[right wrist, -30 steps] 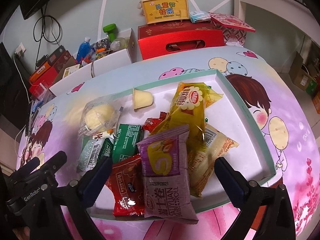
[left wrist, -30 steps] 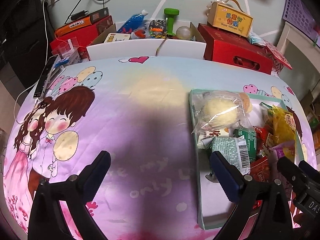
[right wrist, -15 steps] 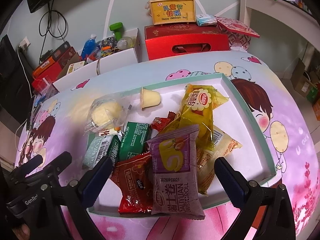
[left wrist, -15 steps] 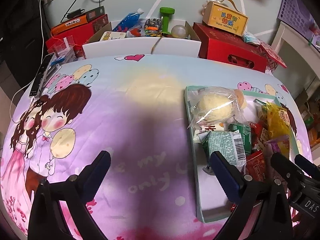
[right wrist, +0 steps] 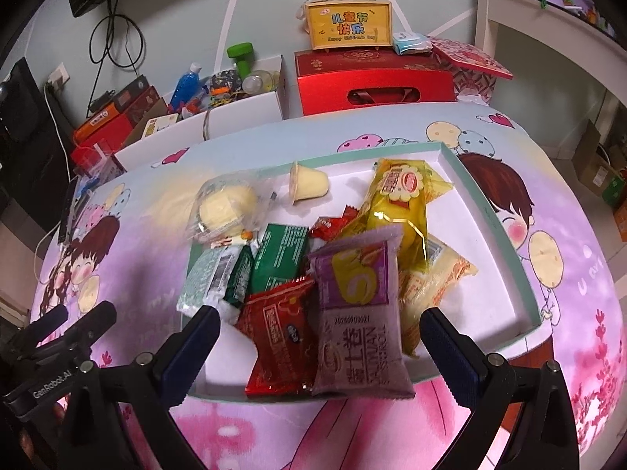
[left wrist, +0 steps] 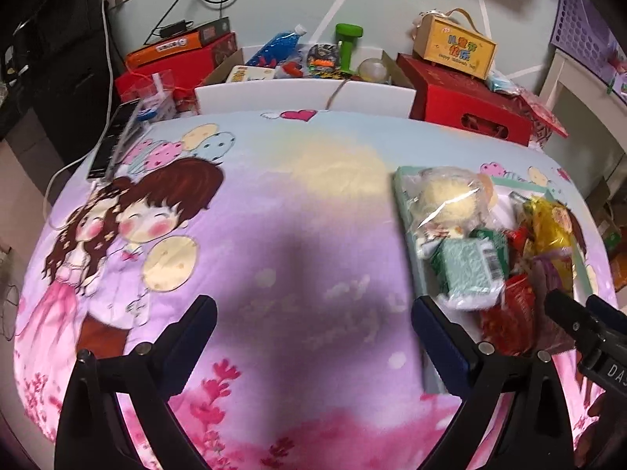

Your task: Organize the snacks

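Note:
A teal-rimmed white tray on the cartoon-print table holds a pile of snacks: a purple roll packet, a red packet, green packets, a yellow packet, a clear-bagged bun and a jelly cup. My right gripper is open above the tray's near edge, its jaws either side of the purple and red packets. My left gripper is open and empty over the bare cloth left of the tray.
Behind the table stand a white open box of oddments, red gift boxes and a yellow handled box. A power strip lies at the table's far left edge. The right gripper shows at the left view's right edge.
Both grippers have drawn back a little towards the near edge of the table. The tray and snacks have not moved. Both stay open.

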